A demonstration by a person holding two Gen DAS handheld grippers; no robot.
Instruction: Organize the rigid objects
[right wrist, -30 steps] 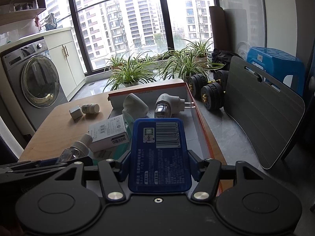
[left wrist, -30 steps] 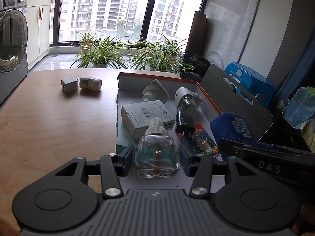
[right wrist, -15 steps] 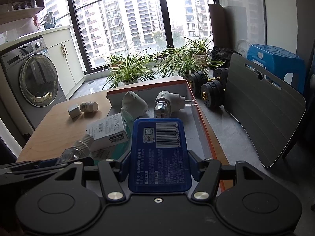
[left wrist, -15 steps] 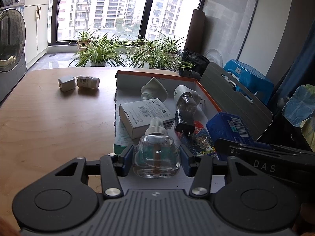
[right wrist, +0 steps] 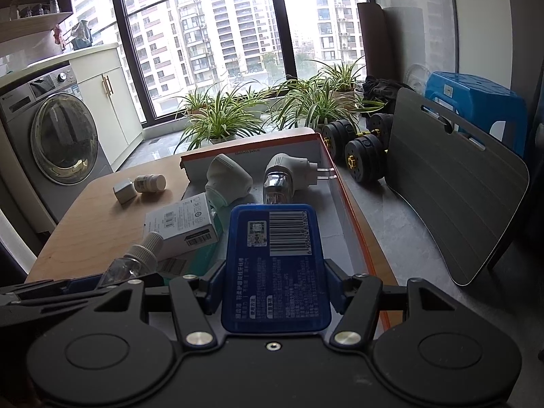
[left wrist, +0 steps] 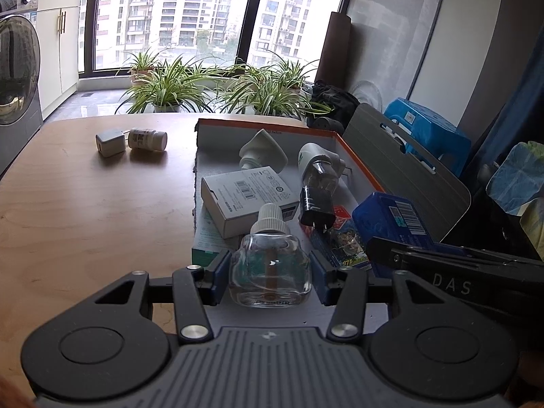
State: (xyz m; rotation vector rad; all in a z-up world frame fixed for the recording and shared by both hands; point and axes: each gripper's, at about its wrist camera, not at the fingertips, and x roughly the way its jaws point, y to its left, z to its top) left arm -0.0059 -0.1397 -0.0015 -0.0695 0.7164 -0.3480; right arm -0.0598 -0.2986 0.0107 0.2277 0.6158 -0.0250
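My left gripper [left wrist: 270,273] is shut on a clear glass refill bottle [left wrist: 270,265] with a white ribbed cap, held over the near end of an orange-rimmed white box [left wrist: 357,156]. My right gripper [right wrist: 275,282] is shut on a flat blue plastic case [right wrist: 275,265] with a barcode label, also above that box. Inside the box lie a white carton [left wrist: 248,200], a white cone-shaped piece [left wrist: 261,153], a plug-in vaporiser [left wrist: 318,176] and a colourful pack [left wrist: 343,238]. The blue case [left wrist: 391,221] and the right gripper's side show in the left wrist view.
On the wooden table [left wrist: 85,204] left of the box lie a small white charger cube [left wrist: 109,142] and a white pill bottle [left wrist: 148,139]. A grey folding board [right wrist: 452,204] leans at the right. Dumbbells [right wrist: 360,156], potted plants, a blue stool and a washing machine [right wrist: 51,142] stand beyond.
None in either grip. The views have shifted only slightly; both held objects sit the same between the fingers.
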